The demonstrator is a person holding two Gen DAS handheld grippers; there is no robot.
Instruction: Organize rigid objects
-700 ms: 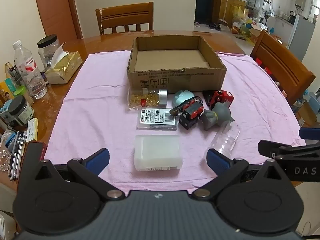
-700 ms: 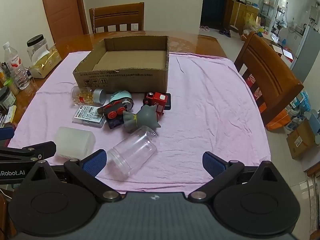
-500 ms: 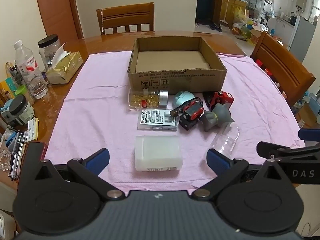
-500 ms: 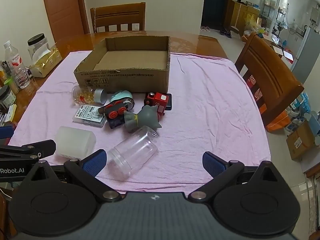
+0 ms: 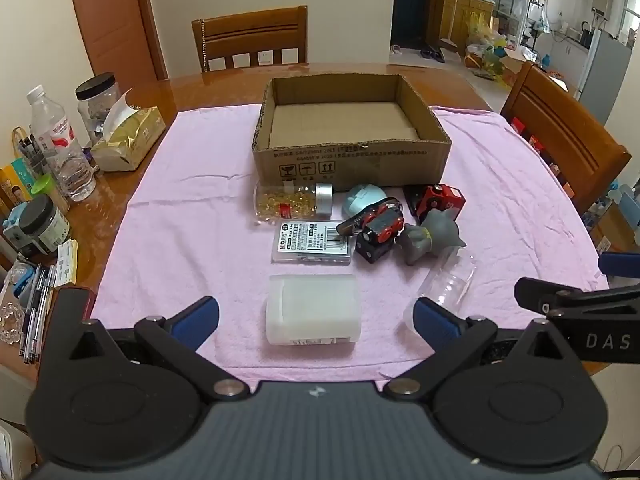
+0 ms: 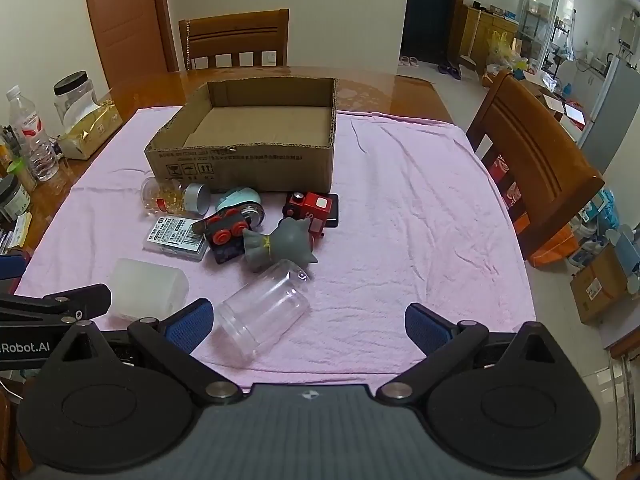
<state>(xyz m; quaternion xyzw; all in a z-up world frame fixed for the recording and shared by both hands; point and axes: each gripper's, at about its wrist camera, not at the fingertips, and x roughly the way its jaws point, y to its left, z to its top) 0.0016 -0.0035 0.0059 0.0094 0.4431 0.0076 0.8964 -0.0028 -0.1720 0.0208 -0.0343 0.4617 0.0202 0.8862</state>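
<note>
Left wrist view shows the rigid objects clustered on the pink cloth (image 5: 192,216) just in front of the cardboard box (image 5: 352,160): a capsule bottle (image 5: 294,204) lying against the box's front wall, a flat labelled case (image 5: 314,242), a red-wheeled toy (image 5: 376,228), a grey figurine (image 5: 430,236) and a red toy engine (image 5: 438,202). Nearer lie a frosted plastic box (image 5: 314,314) and a clear jar (image 6: 266,314) on its side. The box interior is bare. Open cloth spreads wide to the right of the cluster, up to the counter (image 6: 384,88) edge by the wooden chair (image 6: 532,160); the left edge is crowded with bottles and jars. The left tool (image 5: 316,318) and the right tool (image 6: 306,324) both hover at the near edge, jaws wide, holding nothing.
</note>
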